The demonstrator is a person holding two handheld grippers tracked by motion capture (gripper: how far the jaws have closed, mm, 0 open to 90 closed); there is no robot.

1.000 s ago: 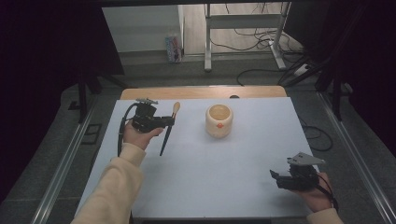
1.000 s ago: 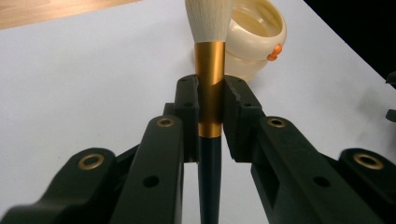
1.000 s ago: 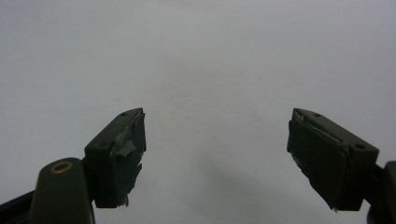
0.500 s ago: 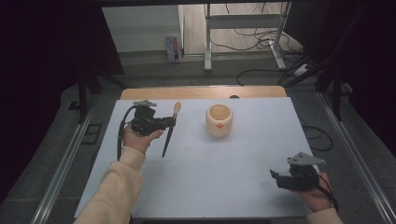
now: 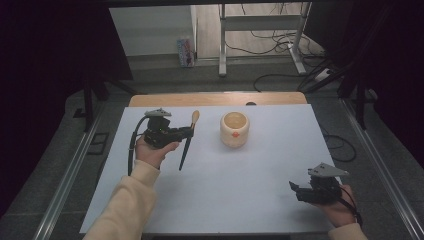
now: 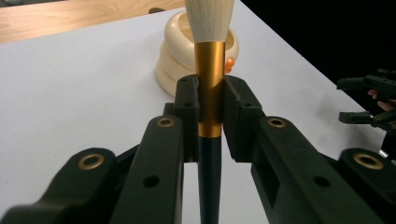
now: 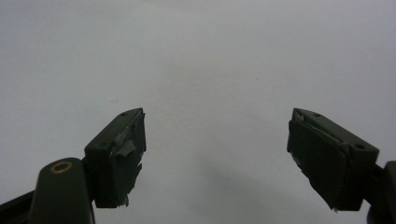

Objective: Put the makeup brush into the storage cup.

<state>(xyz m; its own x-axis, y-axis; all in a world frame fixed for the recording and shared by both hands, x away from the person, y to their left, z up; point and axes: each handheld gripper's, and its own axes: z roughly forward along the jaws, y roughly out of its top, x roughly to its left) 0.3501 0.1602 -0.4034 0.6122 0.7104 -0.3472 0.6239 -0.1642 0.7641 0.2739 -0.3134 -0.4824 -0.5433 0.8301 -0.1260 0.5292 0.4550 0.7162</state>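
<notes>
A: Starting nearest. What's the right gripper [image 5: 300,190] doing?

B: It's sitting low at about 4 o'clock on the white table [image 5: 250,200], near the front edge, with the person's hand wrapped around it from below. In the right gripper view its pads [image 7: 119,154] are standing wide apart with bare table between them. It's gripping nothing.

A: And the left gripper [image 5: 189,131]?

B: It's sitting farther back, around 10 o'clock on the table, with a cream sleeve [image 5: 127,205] running in to it from the bottom edge. It's clamping the brush [image 5: 187,142]. In the left gripper view the pads are pressing on both sides of the gold ferrule [image 6: 209,88], right above where the dark handle is starting.

A: How's the brush lying?

B: It's hanging across the jaws. The pale bristle head is pointing toward 12 o'clock and the dark tapered handle is trailing back toward 6. In the high view the handle tip is looking close to the table; I cannot tell if it's touching.

A: Anything beyond it?

B: A cream ribbed pot [image 5: 235,129] with an orange mark on its front. It's standing upright at roughly 12 o'clock, at 3 o'clock from the brush, near but apart from it.
</notes>
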